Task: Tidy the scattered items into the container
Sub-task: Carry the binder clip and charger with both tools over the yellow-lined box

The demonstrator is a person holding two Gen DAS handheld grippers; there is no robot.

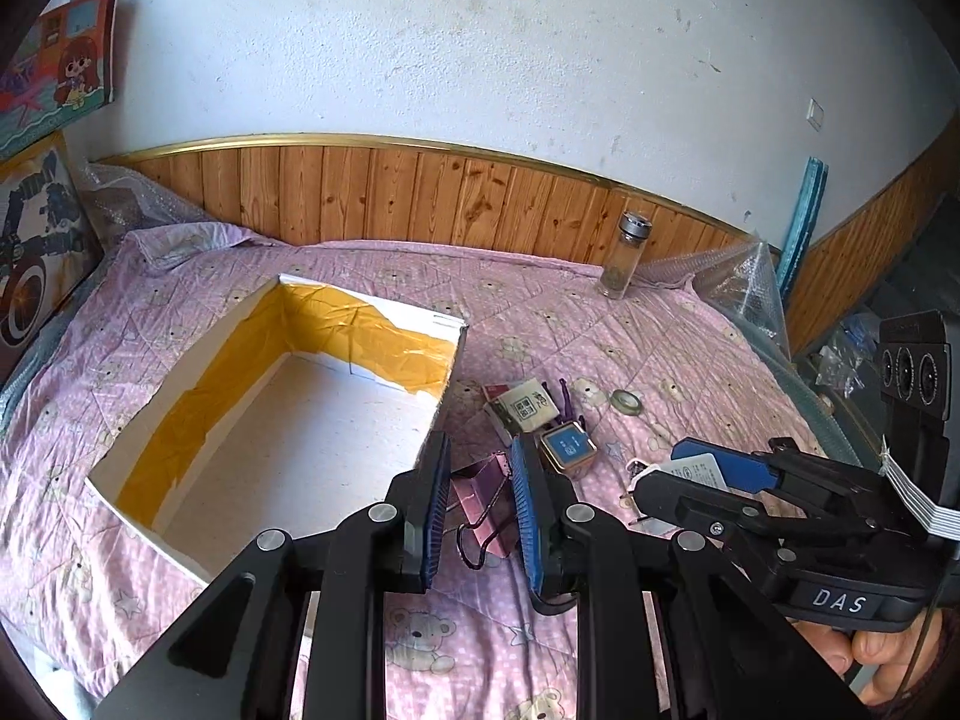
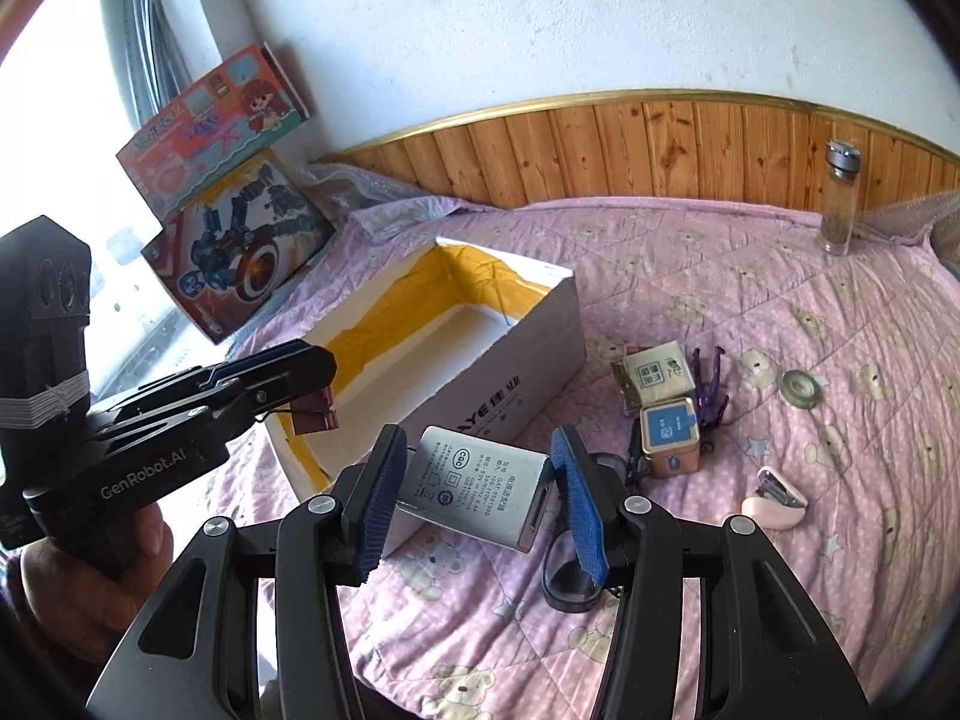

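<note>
Both grippers are loaded at once, and that is where I see trouble. The left gripper [image 2: 312, 369] has its fingers clamped on a pink binder clip [image 1: 480, 501] by the body, with the wire handles dangling toward me; the clip hangs just over the near right corner of the white box [image 1: 288, 420], so a careless release could drop it on the rim or outside onto the bed [image 1: 690, 324]. The right gripper [image 2: 480, 504] has its fingers pressed on the ends of a grey charger [image 2: 477, 486], which sits tilted between the pads. I judge that grip to be thin: a smooth plastic block held askew may twist or slide out before it reaches the box, which lies to its left.

The box itself stands open and looks empty inside, with yellow tape lining its inner walls. Right of it lie a small tin [image 2: 669, 441], a card packet [image 2: 657, 375], a tape roll [image 2: 801, 385] and a pink stapler [image 2: 774, 504], still to be gathered.
</note>
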